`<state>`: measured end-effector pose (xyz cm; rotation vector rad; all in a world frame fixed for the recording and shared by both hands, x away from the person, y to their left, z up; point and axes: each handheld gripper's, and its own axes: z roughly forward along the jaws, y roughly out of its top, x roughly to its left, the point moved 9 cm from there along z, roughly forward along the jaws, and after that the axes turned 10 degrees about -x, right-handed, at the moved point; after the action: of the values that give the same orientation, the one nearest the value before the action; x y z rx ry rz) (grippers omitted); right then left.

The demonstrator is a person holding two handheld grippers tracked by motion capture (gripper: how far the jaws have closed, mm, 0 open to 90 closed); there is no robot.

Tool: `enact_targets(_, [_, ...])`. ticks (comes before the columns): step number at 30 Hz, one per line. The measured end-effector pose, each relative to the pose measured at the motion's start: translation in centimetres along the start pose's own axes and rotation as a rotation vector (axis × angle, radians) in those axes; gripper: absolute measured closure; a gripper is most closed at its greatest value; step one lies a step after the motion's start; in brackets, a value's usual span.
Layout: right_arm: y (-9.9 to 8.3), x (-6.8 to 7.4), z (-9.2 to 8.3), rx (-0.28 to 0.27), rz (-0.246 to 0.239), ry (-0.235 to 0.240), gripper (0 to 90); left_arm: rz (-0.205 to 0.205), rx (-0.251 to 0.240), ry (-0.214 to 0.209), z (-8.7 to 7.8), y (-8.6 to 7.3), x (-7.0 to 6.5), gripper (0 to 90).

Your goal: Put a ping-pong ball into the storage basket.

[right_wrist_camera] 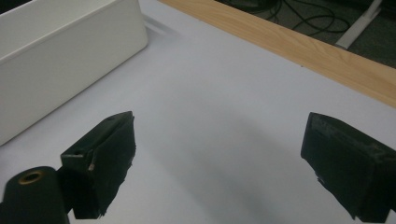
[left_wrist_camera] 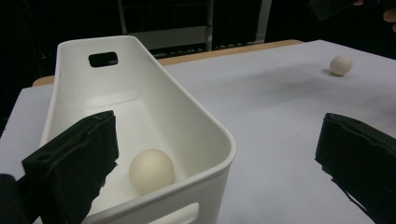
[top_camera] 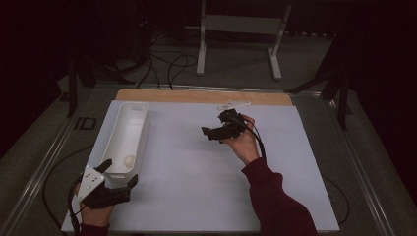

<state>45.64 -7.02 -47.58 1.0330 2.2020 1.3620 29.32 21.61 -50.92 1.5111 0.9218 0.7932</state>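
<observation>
A person sits at a white tabletop (top_camera: 196, 172) with a handheld gripper in each hand. A long white bin (top_camera: 129, 132) lies along the left side, and one pale egg (left_wrist_camera: 151, 170) rests inside it at the near end. The left gripper (top_camera: 118, 179) hovers at that near end with its fingers (left_wrist_camera: 74, 158) spread wide and empty, one over the bin's inside and the other outside its wall. A second egg (left_wrist_camera: 341, 65) lies loose on the bare tabletop, well apart from the bin, toward the right. The right gripper (top_camera: 212, 132) is held above the middle of the tabletop, its fingers (right_wrist_camera: 105, 158) also released and holding nothing.

The work appears to be collecting eggs into the bin, with the loose egg still to be fetched. Several things could go wrong. The loose egg is round and could roll away if a finger nudges it before both sides close. Clenching too hard could crack it; too light a hold could let it slip on the way across. The left gripper straddles the bin wall, so a careless move could shove the bin or strike the egg already inside.
</observation>
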Motion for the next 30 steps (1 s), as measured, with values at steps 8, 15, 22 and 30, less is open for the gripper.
enact_targets(8, [0.0, -1.1, -0.6, -0.003, 0.006, -0.023, 9.8, -0.001, -0.001, 0.002, 0.0, 0.0, 0.0, 0.1])
enact_targets(15, [-0.4, -1.9, -1.1, 0.006, 0.013, -0.036, 9.7, -0.001, -0.001, 0.002, 0.0, 0.0, 0.0, 0.1])
enact_targets(22, [-1.0, -2.5, -1.3, 0.022, 0.019, -0.039, 9.1, 0.0, -0.001, 0.003, 0.0, 0.0, 0.0, 0.1])
enact_targets(30, [-1.5, -3.0, -1.7, 0.026, 0.025, -0.048, 9.1, -0.001, -0.001, 0.004, -0.1, 0.0, 0.0, 0.1])
